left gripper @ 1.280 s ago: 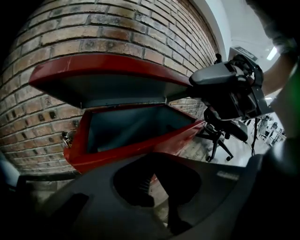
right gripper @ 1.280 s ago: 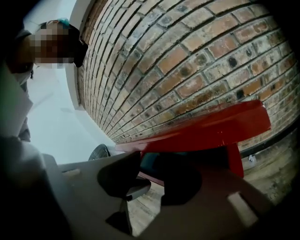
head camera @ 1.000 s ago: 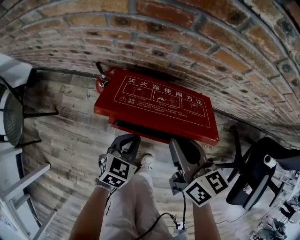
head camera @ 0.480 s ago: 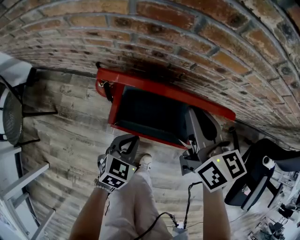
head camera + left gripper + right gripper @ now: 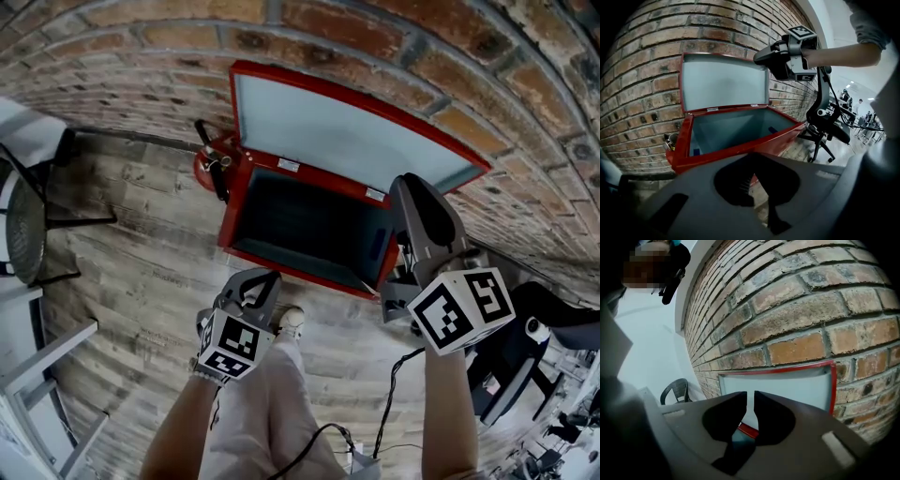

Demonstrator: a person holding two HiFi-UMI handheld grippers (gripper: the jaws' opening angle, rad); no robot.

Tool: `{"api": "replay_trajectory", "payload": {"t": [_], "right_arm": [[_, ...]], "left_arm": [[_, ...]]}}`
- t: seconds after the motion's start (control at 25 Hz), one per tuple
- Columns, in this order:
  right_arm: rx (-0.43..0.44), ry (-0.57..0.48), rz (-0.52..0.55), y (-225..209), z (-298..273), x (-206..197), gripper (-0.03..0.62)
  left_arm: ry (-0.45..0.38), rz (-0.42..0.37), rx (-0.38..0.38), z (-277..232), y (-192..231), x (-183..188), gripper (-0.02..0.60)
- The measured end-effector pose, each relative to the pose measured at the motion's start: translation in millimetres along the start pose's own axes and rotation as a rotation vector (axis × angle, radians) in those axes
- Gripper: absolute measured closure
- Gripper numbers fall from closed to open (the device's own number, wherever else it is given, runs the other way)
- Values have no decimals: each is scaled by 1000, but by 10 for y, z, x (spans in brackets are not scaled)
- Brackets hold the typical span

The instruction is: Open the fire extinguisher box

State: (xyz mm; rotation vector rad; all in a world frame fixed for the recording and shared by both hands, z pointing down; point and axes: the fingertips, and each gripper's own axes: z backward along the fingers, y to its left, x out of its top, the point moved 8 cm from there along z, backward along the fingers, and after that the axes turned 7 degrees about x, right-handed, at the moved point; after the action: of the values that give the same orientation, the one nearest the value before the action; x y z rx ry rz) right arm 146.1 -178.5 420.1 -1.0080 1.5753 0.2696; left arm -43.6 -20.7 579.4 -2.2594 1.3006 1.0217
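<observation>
Head view. Fire extinguisher box, red, sits on the wood-plank floor at the foot of the brick wall, at 12 o'clock from the person's legs. It is open. The lid stands raised at the box's 12 o'clock, back to the bricks and pale inner face toward the camera. Interior is dark.

A red cylinder with a black hose stands just beside the box at its 10 o'clock. A black office chair is at 4 o'clock, well apart.

Right gripper: at the box's 3 o'clock, tip up near the lid's right edge. Contact with the lid cannot be told. In the right gripper view the jaws stand a narrow slit apart, and they have just parted a little after closing in. Nothing sits between them. The lid's pale face and a strip of red rim show through the gap. A dark plastic chair stands at 9 o'clock, by the wall.

Left gripper: low, at the box's 6 o'clock, apart from it. In the left gripper view its jaws are together and empty. Beyond them are the box's front rim and the upright lid, with the right gripper at 1 o'clock, just beside the lid's top corner.
</observation>
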Motion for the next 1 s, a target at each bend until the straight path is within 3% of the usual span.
{"api": "replay_trajectory", "payload": {"t": [0.16, 0.44, 0.68, 1.0], "right_arm": [[42, 73, 40, 31, -44, -126, 581], [185, 296, 95, 232, -122, -644, 585], [304, 469, 116, 398, -121, -1100, 502], [475, 682, 165, 581, -76, -1535, 491]], "left_arm": [[-3, 1, -1, 0, 2, 4, 581], [-4, 9, -6, 26, -15, -31, 581], [-8, 4, -14, 41, -24, -64, 581], [-13, -5, -20, 87, -41, -108, 581]]}}
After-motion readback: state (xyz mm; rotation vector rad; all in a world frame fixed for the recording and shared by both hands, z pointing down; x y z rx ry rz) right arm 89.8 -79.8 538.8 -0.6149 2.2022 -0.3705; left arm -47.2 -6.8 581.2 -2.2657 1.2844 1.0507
